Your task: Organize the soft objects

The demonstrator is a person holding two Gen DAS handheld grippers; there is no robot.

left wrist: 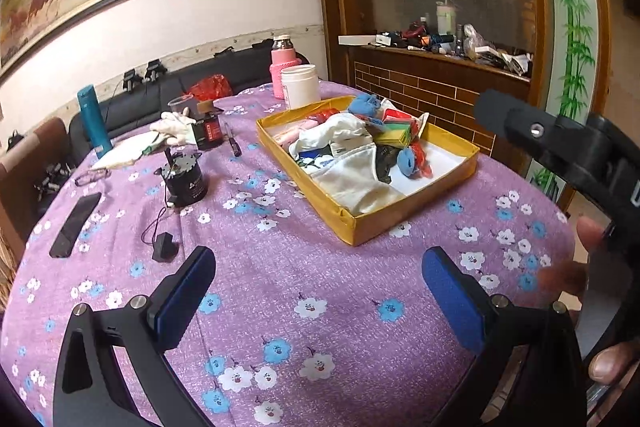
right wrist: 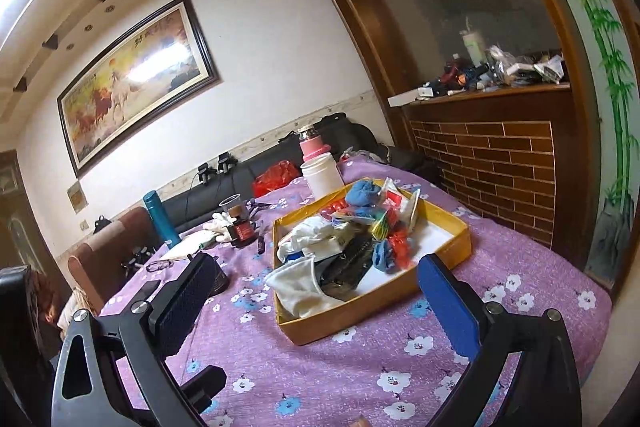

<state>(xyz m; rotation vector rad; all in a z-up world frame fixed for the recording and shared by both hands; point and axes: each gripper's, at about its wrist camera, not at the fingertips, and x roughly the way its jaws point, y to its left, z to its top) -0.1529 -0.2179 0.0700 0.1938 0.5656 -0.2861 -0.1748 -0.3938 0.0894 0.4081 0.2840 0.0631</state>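
A shallow yellow box (left wrist: 347, 217) (right wrist: 308, 331) sits on the table's purple flowered cloth (left wrist: 280, 279). It holds a heap of soft things: white cloths (left wrist: 356, 183) (right wrist: 298, 285), blue socks (left wrist: 407, 159) (right wrist: 362, 193), red and dark pieces. My left gripper (left wrist: 320, 291) hovers open over the cloth, short of the box, with nothing between its fingers. My right gripper (right wrist: 320, 291) is open too, near the box's front corner, empty. In the left wrist view the right gripper's body and a hand (left wrist: 600, 239) show at the right edge.
On the table's left lie a dark phone (left wrist: 75, 219), glasses (left wrist: 92, 177), a black round device (left wrist: 185, 177), a teal bottle (left wrist: 94, 119), white gloves (left wrist: 172, 127) and a dark jar (left wrist: 208, 131). A white tub (left wrist: 300, 85) and pink flask (left wrist: 283, 65) stand behind the box.
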